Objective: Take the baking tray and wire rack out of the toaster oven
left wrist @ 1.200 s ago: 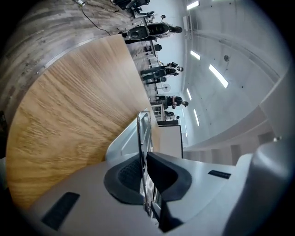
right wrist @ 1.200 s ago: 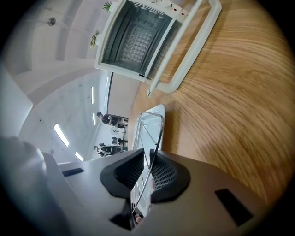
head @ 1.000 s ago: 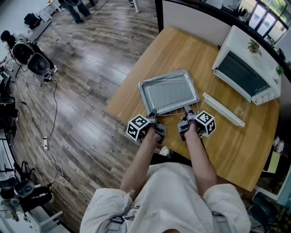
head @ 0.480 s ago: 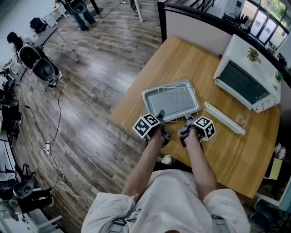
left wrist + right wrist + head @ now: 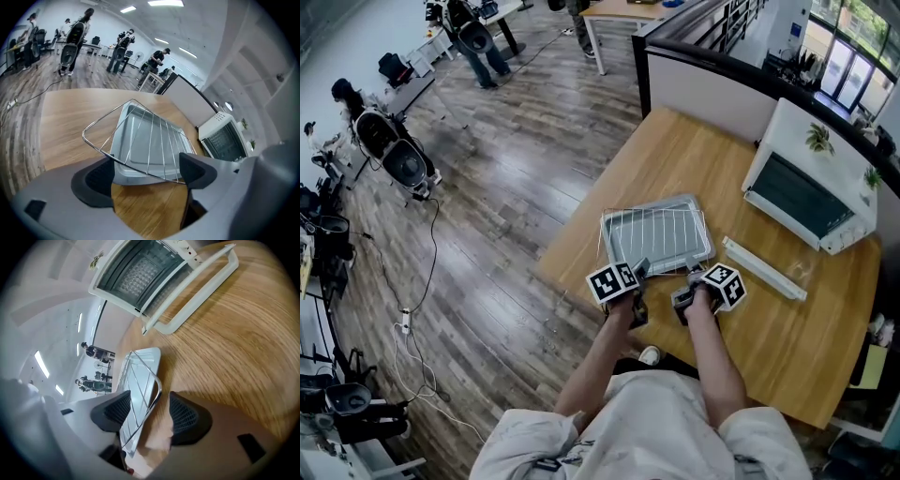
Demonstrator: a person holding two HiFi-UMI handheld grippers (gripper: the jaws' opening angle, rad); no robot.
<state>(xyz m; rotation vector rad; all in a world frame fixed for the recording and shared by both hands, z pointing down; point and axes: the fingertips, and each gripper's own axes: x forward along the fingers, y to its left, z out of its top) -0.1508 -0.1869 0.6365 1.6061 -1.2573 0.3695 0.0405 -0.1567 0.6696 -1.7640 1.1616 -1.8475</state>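
Observation:
The grey baking tray (image 5: pixel 709 246) lies on the wooden table (image 5: pixel 675 155) with the wire rack (image 5: pixel 652 228) on top of it, outside the white toaster oven (image 5: pixel 811 192). Both grippers are at the tray's near edge. My left gripper (image 5: pixel 637 274) has its jaws opening; the rack's (image 5: pixel 150 140) near wire runs across the gap over the tray (image 5: pixel 129 171), and the pads (image 5: pixel 96 180) do not press it. My right gripper (image 5: pixel 692 275) is opening too; the rack's rim (image 5: pixel 154 392) stands free between its pads (image 5: pixel 187 420).
The toaster oven (image 5: pixel 140 273) stands at the table's far right corner with its door (image 5: pixel 197 284) folded down flat; the white handle bar (image 5: pixel 764 269) lies right of the tray. A partition wall (image 5: pixel 703 89) borders the table's far side. The table's near edge is just behind my grippers.
Both grippers were shut on the near edge of the tray and rack; their jaws have spread and let go. My left gripper has rolled. Tray and rack rest where they were.

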